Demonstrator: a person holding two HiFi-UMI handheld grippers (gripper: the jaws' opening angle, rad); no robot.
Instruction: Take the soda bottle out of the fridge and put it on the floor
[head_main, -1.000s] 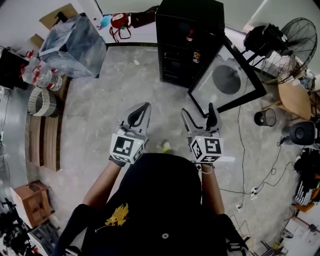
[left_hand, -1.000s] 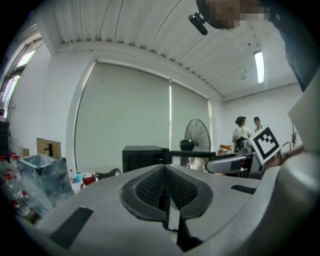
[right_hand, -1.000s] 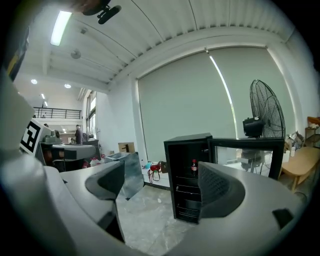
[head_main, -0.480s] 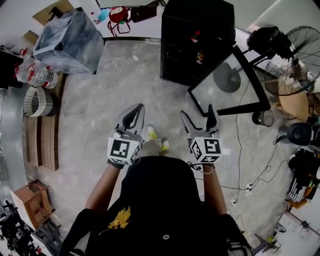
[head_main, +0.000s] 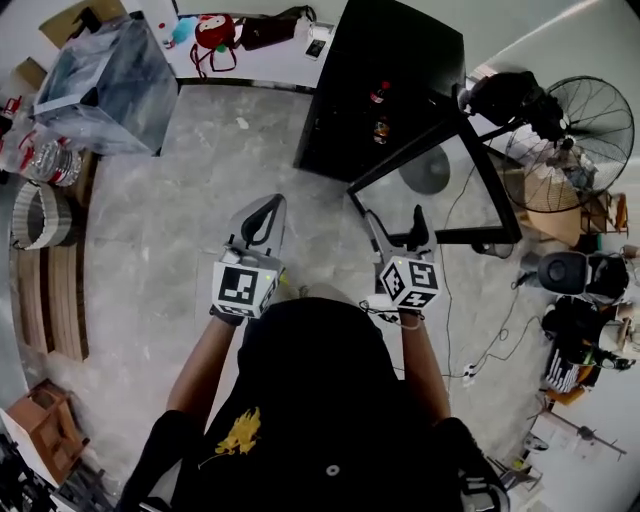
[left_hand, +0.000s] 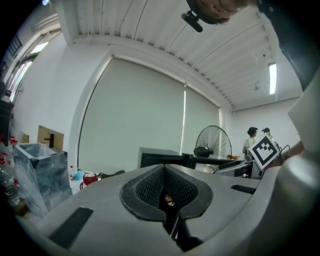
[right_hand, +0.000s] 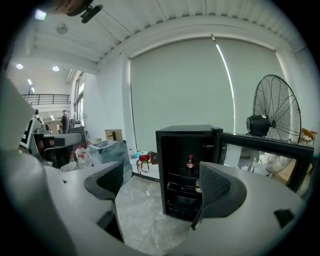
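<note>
open fridge (right_hand: 185, 132), soda bottle (right_hand: 190, 162) inside, fingers (right_hand: 220, 192) apart

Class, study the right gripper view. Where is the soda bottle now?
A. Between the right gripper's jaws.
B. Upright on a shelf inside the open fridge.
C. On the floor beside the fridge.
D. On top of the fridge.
B: the soda bottle stands upright inside the fridge, its door open; the right gripper is open and empty.

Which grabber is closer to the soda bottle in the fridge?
Right. The right gripper is open, almost straight in front of the soda bottle but well short of it. The left gripper, shut, is farther off to its left.
</note>
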